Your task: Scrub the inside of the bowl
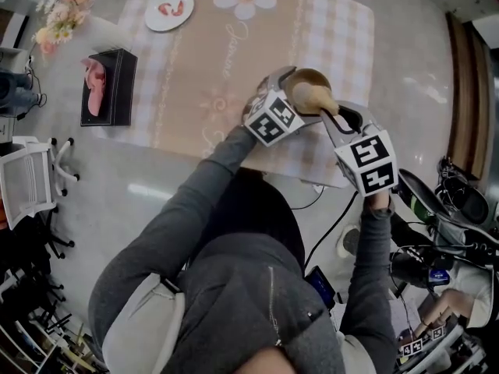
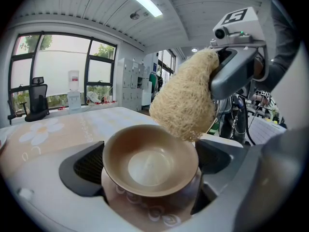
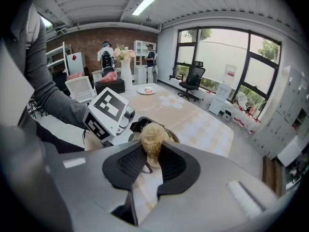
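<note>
1. Far left on the cloth-covered bench [image 1: 195, 68], well apart from the action: black rectangular box with something pink on top [image 1: 108, 86] and a round white plate with red bits [image 1: 169, 10]. No part in this.
2. On to the left gripper [image 2: 149, 167]: clamped across the sides of the glossy brown ceramic bowl [image 2: 147, 153], held up off the bench near its front edge, mouth tipped back toward the gripper's own camera. Hollow wide open and in plain sight.
3. Coming in from the right, the tan fibrous loofah scrubber [image 2: 186, 100]: right over the bowl's upper right rim, not down in the hollow yet.
4. Further right, the right gripper [image 3: 153, 159]: pinched tight on the scrubber's near end, fluffy tip poking out past the jaws toward the bowl.
5. Trouble to watch for:
   - Pushing hard on one side of a round, slick bowl gripped only at its walls. Likely to twist it or pop it out, with the bench edge just below.
   - Bearing down on a soft scrubber held by one end. Could fold over or work loose.
   - Going in too deep and knocking the rim with a hard jaw.
</note>
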A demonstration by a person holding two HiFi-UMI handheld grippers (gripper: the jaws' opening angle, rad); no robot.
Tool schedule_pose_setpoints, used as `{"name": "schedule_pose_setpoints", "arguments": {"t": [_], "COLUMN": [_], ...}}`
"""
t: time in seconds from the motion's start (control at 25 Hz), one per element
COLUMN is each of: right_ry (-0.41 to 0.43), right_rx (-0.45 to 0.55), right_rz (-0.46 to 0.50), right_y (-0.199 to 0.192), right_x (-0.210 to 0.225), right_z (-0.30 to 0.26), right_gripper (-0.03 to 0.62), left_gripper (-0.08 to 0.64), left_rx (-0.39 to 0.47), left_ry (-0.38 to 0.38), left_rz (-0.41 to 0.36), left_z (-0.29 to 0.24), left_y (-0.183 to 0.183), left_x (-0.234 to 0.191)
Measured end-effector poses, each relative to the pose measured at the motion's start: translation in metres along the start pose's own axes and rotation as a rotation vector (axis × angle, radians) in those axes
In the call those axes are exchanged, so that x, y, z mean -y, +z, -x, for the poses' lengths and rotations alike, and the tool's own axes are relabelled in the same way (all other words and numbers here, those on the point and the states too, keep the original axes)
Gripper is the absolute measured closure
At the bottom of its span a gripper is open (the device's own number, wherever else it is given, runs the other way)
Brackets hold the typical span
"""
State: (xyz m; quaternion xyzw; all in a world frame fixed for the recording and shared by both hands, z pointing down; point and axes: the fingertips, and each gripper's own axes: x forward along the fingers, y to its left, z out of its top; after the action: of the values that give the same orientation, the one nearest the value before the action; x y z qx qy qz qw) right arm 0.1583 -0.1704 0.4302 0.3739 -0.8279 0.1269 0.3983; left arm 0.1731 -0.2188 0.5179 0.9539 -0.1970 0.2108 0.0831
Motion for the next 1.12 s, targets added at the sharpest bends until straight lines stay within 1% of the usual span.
{"name": "schedule_pose_setpoints", "arguments": {"t": [0.16,0.32,0.52,0.64,0.96,1.12], "right_ry": [0.001,0.001,0.039,0.037,0.020,0.018], "right_rx": [-0.044,-0.067,-0.111,-0.131,-0.190,-0.210], "right_rz": [0.034,0.060,0.149,0.191,0.252,0.267], "right_y": [-0.003,-0.005,-0.006,-0.009,-0.022,-0.026], "right_x": [0.014,0.027,0.019,0.020,0.030,0.028], "right_z": [-0.009,-0.018,-0.030,-0.038,-0.045,-0.046], "right_gripper": [0.522,0.522,0.523,0.523,0.523,0.523], "left_gripper": [-0.026,-0.026,-0.026,-0.026,-0.026,-0.026], "left_rx": [-0.001,-0.002,-0.001,-0.002,-0.001,-0.003], "left_ry": [-0.001,0.000,-0.002,0.000,0.000,0.000], "left_rz": [0.000,0.000,0.001,0.001,0.003,0.002], "left_z": [0.000,0.000,0.000,0.000,0.000,0.000], "left_y": [0.000,0.000,0.000,0.000,0.000,-0.001], "left_x": [0.000,0.000,0.000,0.000,0.000,0.000]}}
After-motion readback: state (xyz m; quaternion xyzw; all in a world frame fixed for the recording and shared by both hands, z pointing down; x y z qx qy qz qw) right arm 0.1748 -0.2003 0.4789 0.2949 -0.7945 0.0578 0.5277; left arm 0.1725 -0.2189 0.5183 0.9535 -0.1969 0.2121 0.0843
